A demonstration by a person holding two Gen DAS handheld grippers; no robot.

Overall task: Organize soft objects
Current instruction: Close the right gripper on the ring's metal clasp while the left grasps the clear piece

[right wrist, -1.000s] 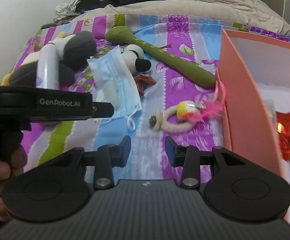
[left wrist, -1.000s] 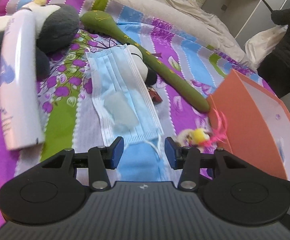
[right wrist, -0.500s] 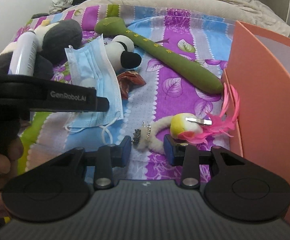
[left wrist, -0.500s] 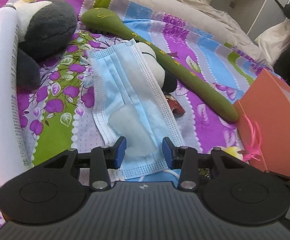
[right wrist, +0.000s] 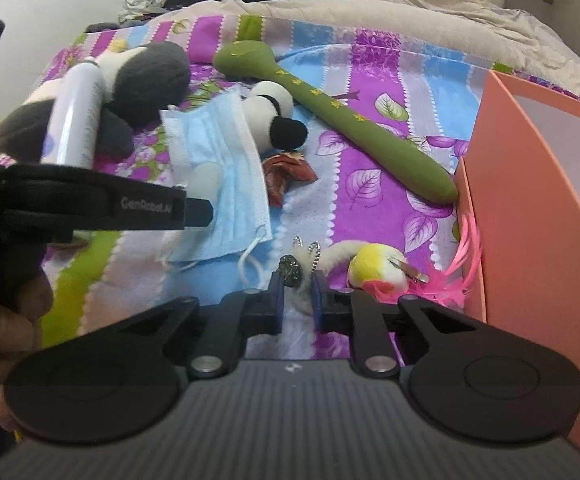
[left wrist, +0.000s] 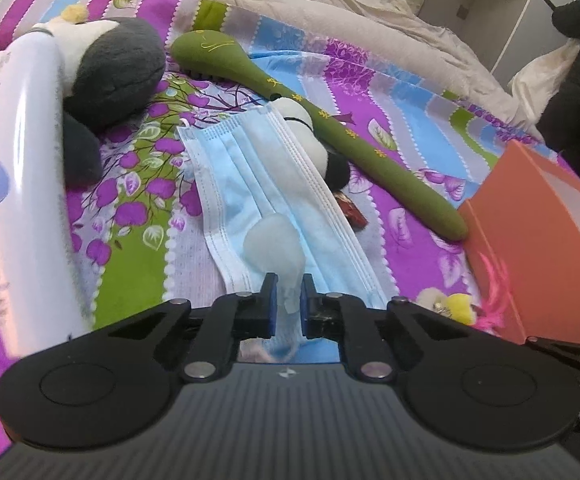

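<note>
My left gripper (left wrist: 288, 295) jaws pinch translucent pad (left wrist: 273, 246) on blue mask (left wrist: 249, 168); right gripper (right wrist: 297, 290) jaws clamp feather toy (right wrist: 374, 268) cord beside orange box (right wrist: 530, 208).

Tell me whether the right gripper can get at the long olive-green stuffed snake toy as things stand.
Probably not right away. The right gripper is shut on the fluffy white ring toy and would have to drop it first. Otherwise nothing covers the long olive-green stuffed snake toy, which lies on the striped bedspread beside the orange box.

Both wrist cameras look low and forward across the bed (left wrist: 422, 128), close to its surface. The left sits nearer the face mask (left wrist: 249, 184); both share the mask, green plush stick (right wrist: 330, 108), and probably the same orange box (right wrist: 530, 200).
</note>
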